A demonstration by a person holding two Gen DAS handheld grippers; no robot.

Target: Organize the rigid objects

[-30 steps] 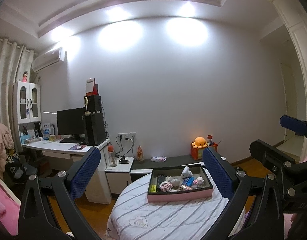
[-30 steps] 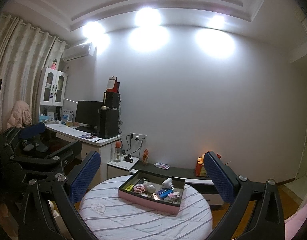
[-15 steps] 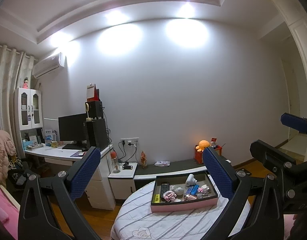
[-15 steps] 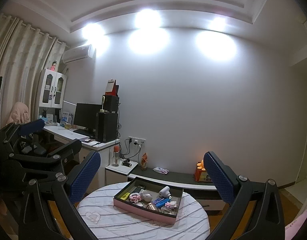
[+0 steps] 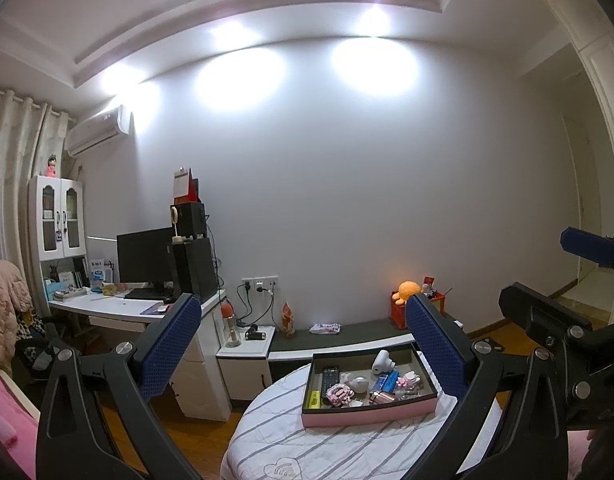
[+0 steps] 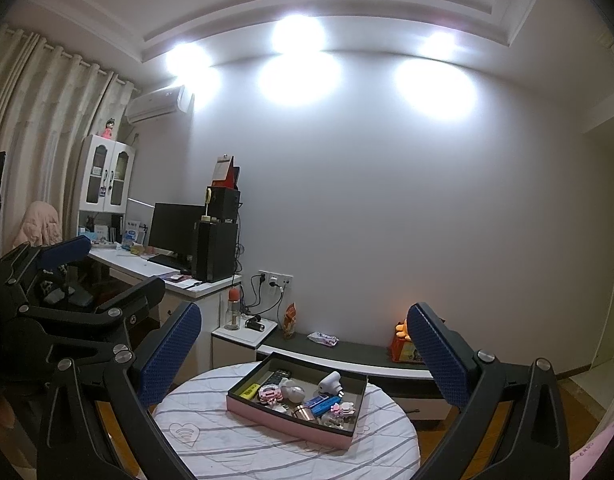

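A pink-walled tray (image 5: 367,415) (image 6: 283,420) sits on a round table with a striped white cloth (image 5: 307,444) (image 6: 235,440). Inside lie several small items: a black remote (image 5: 330,374), a yellow bar (image 5: 315,398), a white rounded device (image 5: 382,361) (image 6: 329,382), a blue box (image 5: 386,381) (image 6: 322,401), pink trinkets (image 5: 339,393). My left gripper (image 5: 301,350) is open, held high and well back from the tray, nothing between its fingers. My right gripper (image 6: 303,354) is open too, empty, at a similar distance. Each gripper shows at the edge of the other's view.
A white desk (image 5: 119,308) with a monitor (image 5: 145,258) and black tower stands at left. A white nightstand (image 5: 247,354) and a low dark bench (image 5: 347,334) with an orange plush (image 5: 409,290) line the wall. Wooden floor surrounds the table. A pink cushion (image 5: 7,428) is at lower left.
Both cameras have tilted upward and drawn slightly back; the table and tray sit lower in both views. Both grippers stay open and empty.
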